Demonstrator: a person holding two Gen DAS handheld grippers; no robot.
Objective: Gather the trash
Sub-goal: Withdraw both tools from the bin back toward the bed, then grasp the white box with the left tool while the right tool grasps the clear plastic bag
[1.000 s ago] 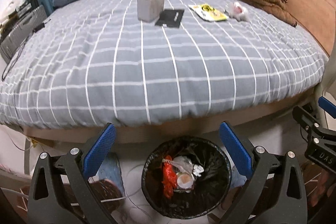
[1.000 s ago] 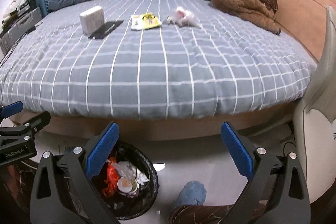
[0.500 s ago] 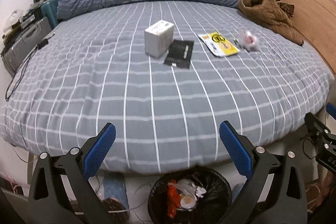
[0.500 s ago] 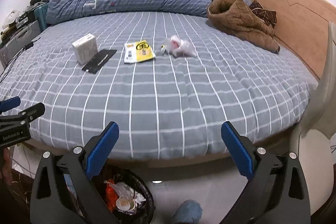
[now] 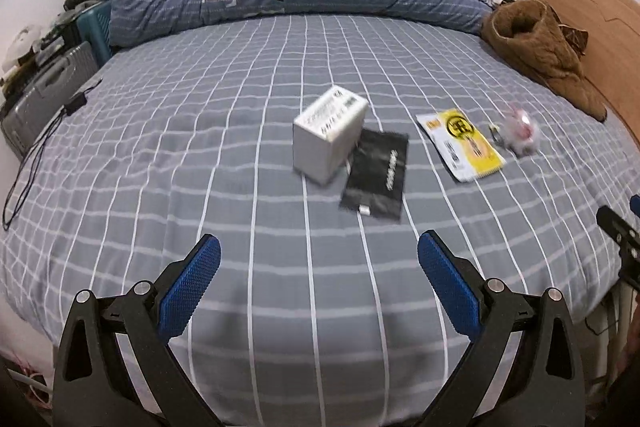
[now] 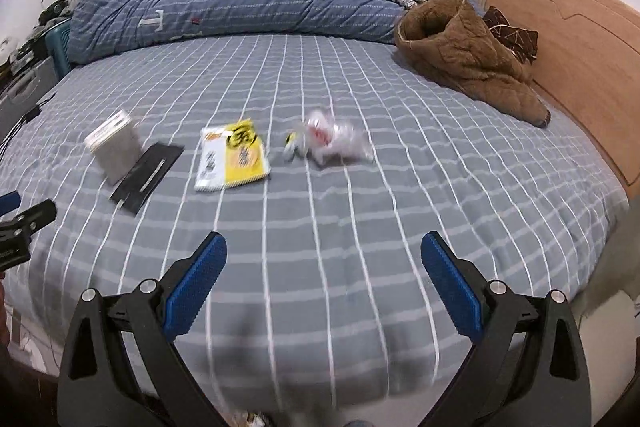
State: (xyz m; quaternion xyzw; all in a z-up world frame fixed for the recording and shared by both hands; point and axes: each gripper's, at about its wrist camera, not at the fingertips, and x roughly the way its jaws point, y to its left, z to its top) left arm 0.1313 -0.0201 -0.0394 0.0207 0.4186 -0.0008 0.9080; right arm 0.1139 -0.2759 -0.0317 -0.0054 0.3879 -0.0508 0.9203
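Both tongs are spread wide and carry nothing: the left tongs (image 5: 318, 265) fill the bottom of the left wrist view, and the right tongs (image 6: 324, 265) do the same in theirs, each hanging over the near edge of the bed (image 5: 200, 147) and pointing in toward its middle. That pose looks like a lined-up approach, with the jaws parted in advance so either one can drop straight onto a piece of litter.

The trash lies in a loose row across the centre of the checked bedspread. In the left wrist view a white box (image 5: 330, 135) stands on end at mid-frame, its lower corner touching a flat black packet (image 5: 376, 181) just to its right. Further right is a yellow-and-white wrapper (image 5: 460, 145), and beside that a crumpled clear-and-pink bag (image 5: 518, 133) (blurred, so its exact shape is hard to read). The right wrist view shows the same row, with the crumpled bag (image 6: 332, 141) nearest its centre line and the yellow wrapper (image 6: 230, 157) just left of it.

Judging by the aim, the left side suits the box or black packet and the right suits the bag. The flat packets sit flush on soft cloth, so pinching them without catching fabric may be awkward. The brown jacket (image 6: 464, 59) at upper right seems to belong there.
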